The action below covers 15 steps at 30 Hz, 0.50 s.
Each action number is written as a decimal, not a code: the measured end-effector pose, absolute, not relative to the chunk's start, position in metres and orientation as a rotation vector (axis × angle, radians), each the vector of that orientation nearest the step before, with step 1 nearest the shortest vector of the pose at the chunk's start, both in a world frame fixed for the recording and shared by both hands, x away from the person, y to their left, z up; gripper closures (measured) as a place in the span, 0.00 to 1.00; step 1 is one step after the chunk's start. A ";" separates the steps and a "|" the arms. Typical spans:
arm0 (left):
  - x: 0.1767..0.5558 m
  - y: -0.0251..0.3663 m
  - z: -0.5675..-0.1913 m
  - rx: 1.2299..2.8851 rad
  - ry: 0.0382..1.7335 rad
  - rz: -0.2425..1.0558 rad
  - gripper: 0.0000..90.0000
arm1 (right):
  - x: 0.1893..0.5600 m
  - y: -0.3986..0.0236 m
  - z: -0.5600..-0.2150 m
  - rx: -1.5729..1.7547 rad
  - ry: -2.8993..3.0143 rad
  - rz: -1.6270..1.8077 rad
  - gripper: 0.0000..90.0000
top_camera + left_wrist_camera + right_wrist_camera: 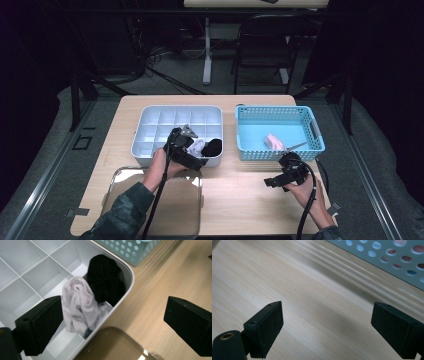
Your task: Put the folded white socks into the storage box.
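Both grippers gape wide, holding nothing. The left gripper [112, 322] hovers over the white divided plastic organiser's [150, 122] five-o'clock corner, where a white rolled sock [78, 306] touches a black rolled sock [106, 277]. The right gripper [327, 332] hangs above bare wooden table [312, 302].

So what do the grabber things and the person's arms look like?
Each gripper is black. The left gripper has a grey three-cornered plate on top, and the right gripper has a rounded black body. Their jaws are flat, blocky black pads, seen wide apart in both gripper views. A black cable trails from each one. The left arm wears a dark green patterned sleeve.
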<state>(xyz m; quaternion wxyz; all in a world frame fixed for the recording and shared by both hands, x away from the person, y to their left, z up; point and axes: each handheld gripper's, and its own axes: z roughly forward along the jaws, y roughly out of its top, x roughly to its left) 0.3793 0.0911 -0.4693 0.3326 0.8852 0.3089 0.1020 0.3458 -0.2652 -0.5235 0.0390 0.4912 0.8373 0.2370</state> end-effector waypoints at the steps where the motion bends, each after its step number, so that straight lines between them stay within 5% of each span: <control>1: 0.377 0.090 -0.470 2.314 0.795 0.264 0.00 | 0.346 -0.265 -0.523 1.506 2.569 0.728 0.11; 15: 0.346 0.073 -0.482 2.303 0.679 0.241 0.00 | 0.344 -0.266 -0.521 1.498 2.569 0.736 0.10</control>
